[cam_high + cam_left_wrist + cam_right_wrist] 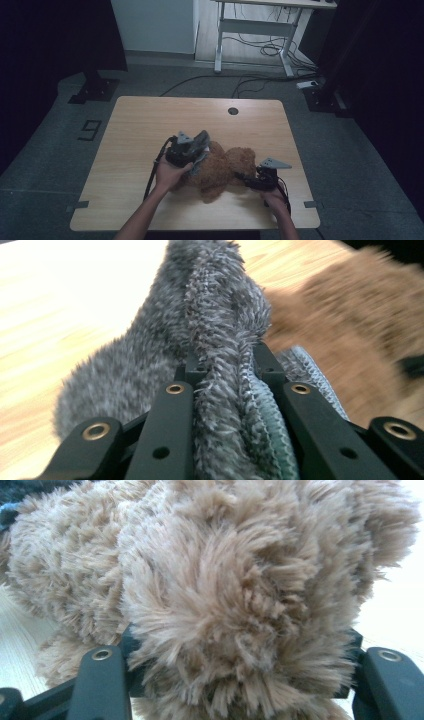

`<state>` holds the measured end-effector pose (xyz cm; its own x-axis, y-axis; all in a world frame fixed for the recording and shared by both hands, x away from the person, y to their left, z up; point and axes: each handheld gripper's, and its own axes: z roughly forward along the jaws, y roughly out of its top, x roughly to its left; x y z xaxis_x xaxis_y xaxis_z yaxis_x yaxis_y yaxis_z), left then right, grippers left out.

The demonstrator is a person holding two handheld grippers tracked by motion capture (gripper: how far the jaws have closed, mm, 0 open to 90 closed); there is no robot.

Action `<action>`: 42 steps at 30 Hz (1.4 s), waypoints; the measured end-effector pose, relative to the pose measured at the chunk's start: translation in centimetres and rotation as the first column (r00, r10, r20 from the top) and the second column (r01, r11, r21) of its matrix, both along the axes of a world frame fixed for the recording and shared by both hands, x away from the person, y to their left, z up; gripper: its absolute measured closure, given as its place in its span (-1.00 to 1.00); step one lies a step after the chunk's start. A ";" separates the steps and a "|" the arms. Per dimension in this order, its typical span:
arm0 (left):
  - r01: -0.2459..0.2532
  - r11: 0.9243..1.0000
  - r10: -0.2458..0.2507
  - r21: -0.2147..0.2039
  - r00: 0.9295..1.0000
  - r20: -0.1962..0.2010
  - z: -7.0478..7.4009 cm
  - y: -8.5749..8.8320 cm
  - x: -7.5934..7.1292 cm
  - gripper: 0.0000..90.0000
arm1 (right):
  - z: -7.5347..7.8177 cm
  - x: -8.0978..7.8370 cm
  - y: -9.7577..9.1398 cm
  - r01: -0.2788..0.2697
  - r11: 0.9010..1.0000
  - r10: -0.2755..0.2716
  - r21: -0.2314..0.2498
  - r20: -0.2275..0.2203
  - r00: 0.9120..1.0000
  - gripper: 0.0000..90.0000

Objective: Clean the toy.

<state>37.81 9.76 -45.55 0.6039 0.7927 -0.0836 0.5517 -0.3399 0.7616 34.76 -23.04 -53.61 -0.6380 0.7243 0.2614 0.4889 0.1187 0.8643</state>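
Scene: brown plush bear point(222, 170) lay mid-desk point(145, 125) | left claw point(225, 385) was clenched on grey fuzzy cloth point(200, 325) beside bear, likely to dress it | right claw point(240, 680) gripped bear's limb, apparently steadying it.

A light wooden table point(150, 120) stands on a dark grey floor point(45, 150), with a round cable hole point(233, 111) near its far edge. Beyond it, a white desk frame point(255, 27) stands over loose black cables point(270, 49), and a black stand base point(94, 90) sits off the table's far left corner.
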 end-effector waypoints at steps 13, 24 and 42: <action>-0.073 0.996 0.067 -0.048 0.992 -0.109 -4.3 5.3 -0.5 0.65 | -0.1 0.1 -0.1 0.008 1.000 -0.008 0.019 -0.005 1.000 -0.22; -0.044 0.999 0.042 -0.024 0.996 -0.075 -3.3 2.7 0.5 0.66 | -0.2 0.3 0.0 0.037 0.997 -0.036 0.062 -0.011 0.999 -0.14; 0.002 0.992 -0.001 -0.124 1.000 0.001 2.5 2.6 4.9 0.64 | -0.4 2.9 0.8 0.092 0.995 -0.094 0.050 0.035 0.995 -0.17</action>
<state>42.68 12.37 -43.07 0.6053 0.7754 -0.1802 0.5501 -0.2438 0.7987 37.71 -22.28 -54.03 -0.5785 0.7680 0.2748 0.4636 0.0324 0.8854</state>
